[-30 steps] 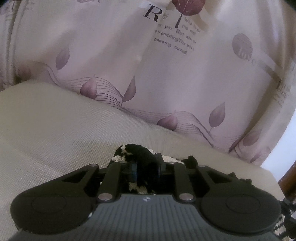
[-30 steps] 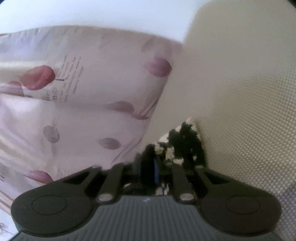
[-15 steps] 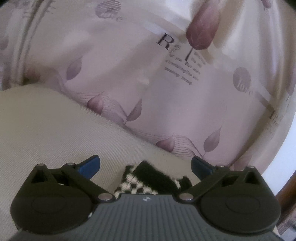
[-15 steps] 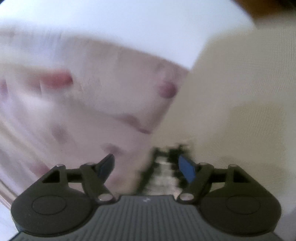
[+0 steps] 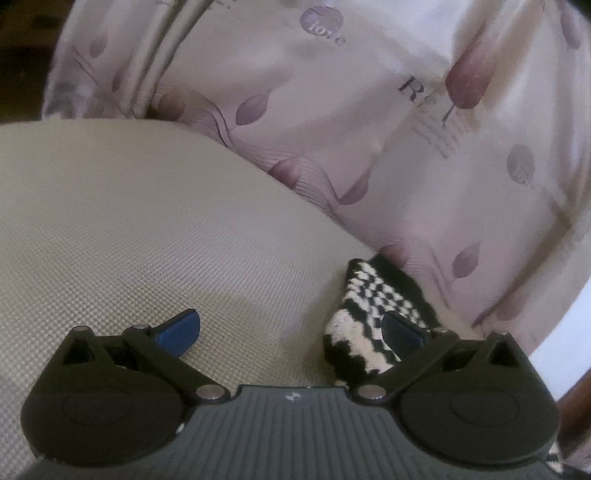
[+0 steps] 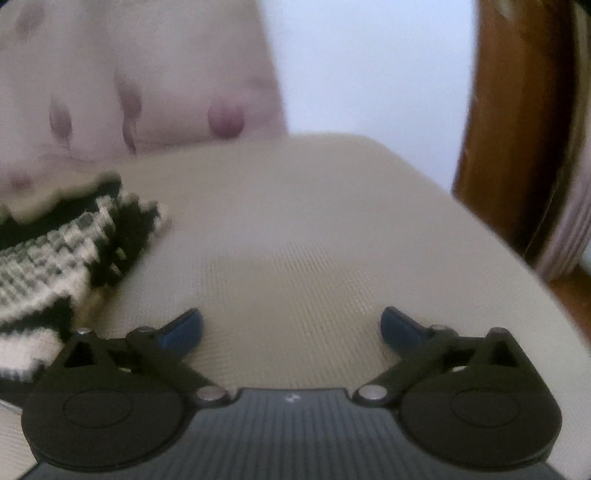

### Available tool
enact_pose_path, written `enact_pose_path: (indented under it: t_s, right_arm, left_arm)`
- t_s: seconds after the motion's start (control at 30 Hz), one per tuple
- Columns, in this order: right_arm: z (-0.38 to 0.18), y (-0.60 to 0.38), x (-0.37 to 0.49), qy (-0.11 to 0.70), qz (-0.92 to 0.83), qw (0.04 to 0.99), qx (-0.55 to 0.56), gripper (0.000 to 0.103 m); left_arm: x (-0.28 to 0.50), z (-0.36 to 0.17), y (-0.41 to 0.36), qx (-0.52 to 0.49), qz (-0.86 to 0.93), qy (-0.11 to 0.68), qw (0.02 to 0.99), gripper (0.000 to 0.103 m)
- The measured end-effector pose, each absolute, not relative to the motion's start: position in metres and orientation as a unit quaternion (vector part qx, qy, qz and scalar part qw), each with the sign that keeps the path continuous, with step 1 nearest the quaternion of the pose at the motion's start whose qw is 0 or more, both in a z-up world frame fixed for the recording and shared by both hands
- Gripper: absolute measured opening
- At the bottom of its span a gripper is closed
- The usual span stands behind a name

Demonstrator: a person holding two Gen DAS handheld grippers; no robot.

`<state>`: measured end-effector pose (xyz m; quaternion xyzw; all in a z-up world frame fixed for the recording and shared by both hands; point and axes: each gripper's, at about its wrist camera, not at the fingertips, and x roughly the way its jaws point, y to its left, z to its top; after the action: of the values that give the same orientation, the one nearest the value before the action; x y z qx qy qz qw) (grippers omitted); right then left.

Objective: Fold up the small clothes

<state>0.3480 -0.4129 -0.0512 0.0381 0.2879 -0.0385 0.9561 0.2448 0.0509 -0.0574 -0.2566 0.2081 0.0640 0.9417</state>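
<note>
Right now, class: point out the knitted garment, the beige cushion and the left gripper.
knitted garment [image 5: 373, 295]: left wrist view, checkered black-and-white middle.
beige cushion [image 6: 314, 229]: right wrist view, bare woven top.
left gripper [image 5: 290, 332]: left wrist view, midway between the blue fingertips.

On the curtain [image 5: 369, 122], the word "love" is printed inside a round purple mark [image 5: 322, 21] near the top. Large letters "RE" [image 5: 415, 90] are seen beside a dark red leaf; the smaller lines beneath cannot be read.

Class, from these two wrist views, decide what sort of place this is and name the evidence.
Probably a home bedroom: a beige mattress-like pad, a pink leaf-print bedcover or curtain behind it, wooden furniture, and a knitted black-and-white garment lying there.
</note>
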Motion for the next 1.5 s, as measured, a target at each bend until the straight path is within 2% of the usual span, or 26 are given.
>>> enact_pose_path:
  t_s: [0.67, 1.5]
  right_arm:
    - [-0.051, -0.412, 0.352, 0.293, -0.031, 0.954, 0.050, 0.103]
    - [-0.053, -0.413, 0.351, 0.294, -0.030, 0.954, 0.051, 0.103]
  left_arm:
    - [0.234, -0.052, 0.044, -0.245, 0.044, 0.150, 0.957, 0.103]
    - [0.235, -0.056, 0.048, -0.257, 0.042, 0.154, 0.953, 0.103]
